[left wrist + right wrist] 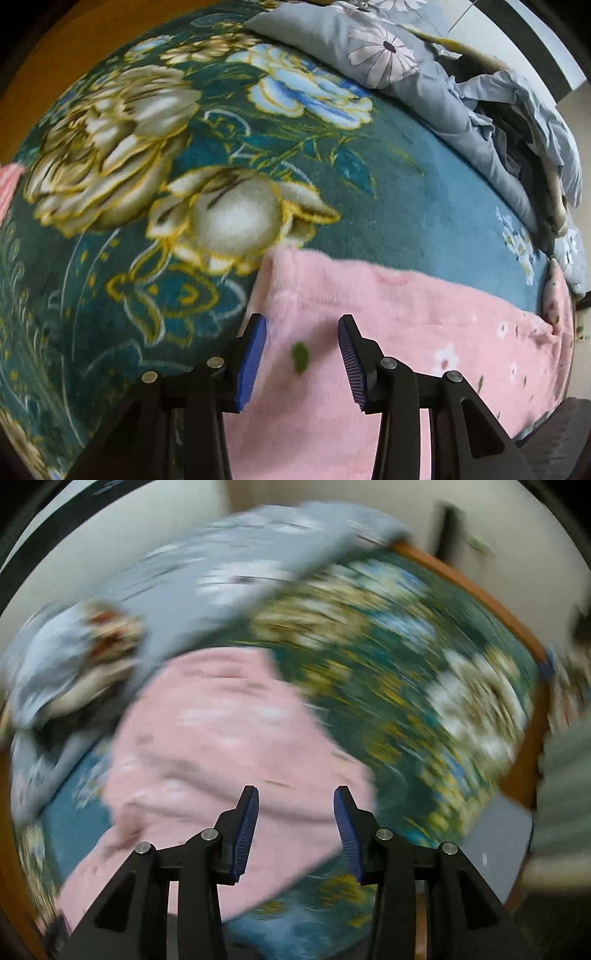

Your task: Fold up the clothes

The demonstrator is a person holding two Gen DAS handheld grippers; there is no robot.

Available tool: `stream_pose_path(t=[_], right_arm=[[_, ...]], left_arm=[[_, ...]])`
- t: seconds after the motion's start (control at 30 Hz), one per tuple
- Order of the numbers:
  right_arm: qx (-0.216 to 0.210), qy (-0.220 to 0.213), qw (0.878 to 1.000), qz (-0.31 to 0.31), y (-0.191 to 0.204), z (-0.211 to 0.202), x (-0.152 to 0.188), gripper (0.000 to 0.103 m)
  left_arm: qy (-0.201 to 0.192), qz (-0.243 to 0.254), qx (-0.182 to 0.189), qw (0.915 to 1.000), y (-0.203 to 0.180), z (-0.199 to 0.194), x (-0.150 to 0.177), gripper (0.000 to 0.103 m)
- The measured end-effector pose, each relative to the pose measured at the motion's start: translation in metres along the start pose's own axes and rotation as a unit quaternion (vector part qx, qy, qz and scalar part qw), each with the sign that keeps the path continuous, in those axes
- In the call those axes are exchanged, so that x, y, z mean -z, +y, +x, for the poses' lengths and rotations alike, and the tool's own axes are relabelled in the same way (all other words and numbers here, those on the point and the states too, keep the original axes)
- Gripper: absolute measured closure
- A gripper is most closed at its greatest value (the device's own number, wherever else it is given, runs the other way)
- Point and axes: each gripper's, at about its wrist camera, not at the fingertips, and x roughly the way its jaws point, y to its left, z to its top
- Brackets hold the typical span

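The pink fleece garment (388, 332) lies spread on the floral blanket (147, 166) of the bed, near its front edge, with 1 straight edge showing at its left. Any fold will go best if each claw takes a corner squarely and keeps the fleece taut. The left gripper (302, 358) hovers over that left edge, jaws apart and empty; the right gripper (295, 830), blurred, hangs likewise agape above the garment.

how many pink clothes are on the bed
1: a pink garment lies flat on the green floral blanket, beneath both open grippers. More could be hidden in the grey bedding.
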Motion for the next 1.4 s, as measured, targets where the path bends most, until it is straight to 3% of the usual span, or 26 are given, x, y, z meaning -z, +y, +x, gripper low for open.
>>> stream_pose_path(t=[0.13,0.27,0.33,0.37,0.4,0.47,0.57,0.67,0.73,0.83,0.9,0.93,1.0,1.07,1.17,1.3,1.4], right_arm=[[-0.064,0.019,0.993,-0.093,0.096,0.007,-0.003,0.060],[-0.128,0.056,0.975,-0.173,0.189,0.028,0.008,0.060],[-0.137,0.081,0.965,-0.207,0.227,0.045,0.020,0.060],[-0.135,0.092,0.961,-0.225,0.244,0.054,0.028,0.060],[-0.131,0.103,0.954,-0.248,0.261,0.063,0.037,0.060],[-0.123,0.135,0.935,-0.305,0.294,0.084,0.060,0.060],[-0.100,0.160,0.898,-0.396,0.329,0.106,0.089,0.060],[-0.065,0.154,0.863,-0.477,0.348,0.121,0.106,0.060],[-0.034,0.147,0.829,-0.538,0.356,0.135,0.117,0.060],[0.001,0.141,0.795,-0.589,0.358,0.149,0.125,0.060],[0.014,0.139,0.782,-0.608,0.356,0.157,0.129,0.073],[0.015,0.142,0.780,-0.609,0.355,0.160,0.130,0.077],[0.021,0.143,0.774,-0.616,0.353,0.166,0.133,0.096],[0.017,0.140,0.772,-0.620,0.350,0.164,0.134,0.103],[-0.007,0.131,0.774,-0.619,0.343,0.149,0.130,0.103],[-0.083,0.122,0.792,-0.593,0.318,0.098,0.106,0.103],[-0.070,0.101,0.809,-0.574,0.318,0.094,0.081,0.103]], left_arm=[[-0.007,0.020,0.000,0.9998,0.001,-0.001,-0.004,0.058],[-0.001,0.031,0.028,0.9991,0.001,0.002,-0.004,0.061],[0.003,0.037,0.042,0.9984,0.000,0.003,-0.004,0.061],[0.003,0.043,0.046,0.9980,-0.001,0.003,-0.004,0.067],[0.003,0.053,0.045,0.9976,-0.004,0.004,-0.003,0.082],[-0.002,0.072,0.038,0.9967,-0.010,0.002,-0.003,0.092],[-0.014,0.102,0.032,0.9942,-0.017,-0.005,-0.002,0.096],[-0.034,0.112,0.047,0.9920,-0.021,-0.019,-0.005,0.096],[-0.040,0.110,0.054,0.9917,-0.020,-0.024,-0.009,0.096],[-0.041,0.107,0.055,0.9919,-0.015,-0.028,-0.012,0.096],[-0.042,0.097,0.063,0.9924,-0.011,-0.030,-0.011,0.096],[-0.042,0.091,0.067,0.9927,-0.009,-0.030,-0.011,0.096],[-0.042,0.082,0.070,0.9932,-0.007,-0.028,-0.011,0.096],[-0.049,0.073,0.072,0.9934,-0.005,-0.031,-0.009,0.097],[-0.070,0.046,0.085,0.9929,0.000,-0.048,-0.003,0.098],[-0.109,0.003,0.124,0.9862,0.011,-0.094,0.010,0.098],[-0.114,0.006,0.117,0.9866,0.008,-0.086,-0.011,0.098]])
